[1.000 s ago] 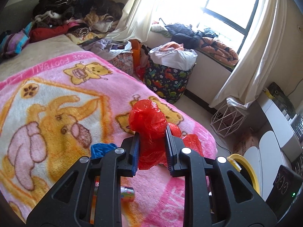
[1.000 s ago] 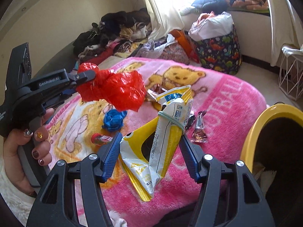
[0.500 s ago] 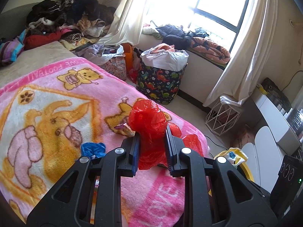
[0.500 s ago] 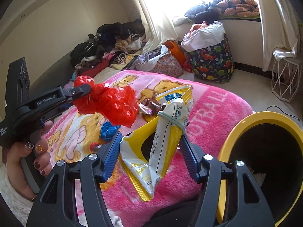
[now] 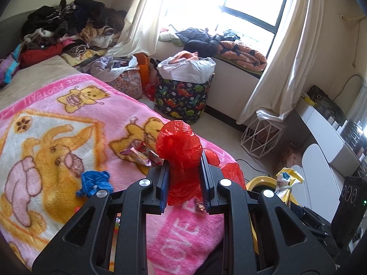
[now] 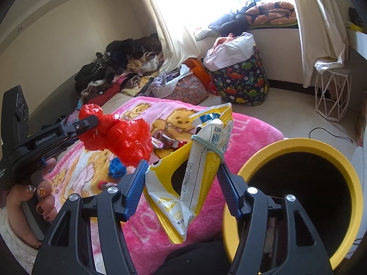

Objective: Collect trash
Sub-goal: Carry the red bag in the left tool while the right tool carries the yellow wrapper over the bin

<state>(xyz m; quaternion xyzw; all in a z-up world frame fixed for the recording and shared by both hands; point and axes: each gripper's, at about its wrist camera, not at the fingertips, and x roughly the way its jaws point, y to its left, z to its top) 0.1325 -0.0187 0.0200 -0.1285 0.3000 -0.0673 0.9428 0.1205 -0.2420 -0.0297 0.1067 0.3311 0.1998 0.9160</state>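
Observation:
My left gripper (image 5: 183, 167) is shut on a crumpled red plastic bag (image 5: 179, 142), held above the pink cartoon blanket (image 5: 68, 105). In the right wrist view that red bag (image 6: 123, 137) hangs from the left gripper (image 6: 91, 120) at the left. My right gripper (image 6: 182, 163) is shut on a yellow-and-white snack bag (image 6: 206, 142) tied with a rubber band. It sits just left of the yellow bin's rim (image 6: 296, 143). A blue scrap (image 5: 95, 181) and shiny candy wrappers (image 5: 142, 154) lie on the blanket.
A dinosaur-print basket (image 5: 183, 98) stuffed with laundry stands on the floor past the bed. A white wire stand (image 5: 261, 137) is by the curtain. Clothes are piled (image 5: 75, 29) at the bed's far end. A hand (image 6: 34, 201) grips the left tool.
Both grippers have drifted toward the yellow bin with their loads. The bin's opening now fills more of the right wrist view, and the blanket has slid left in the left wrist view.

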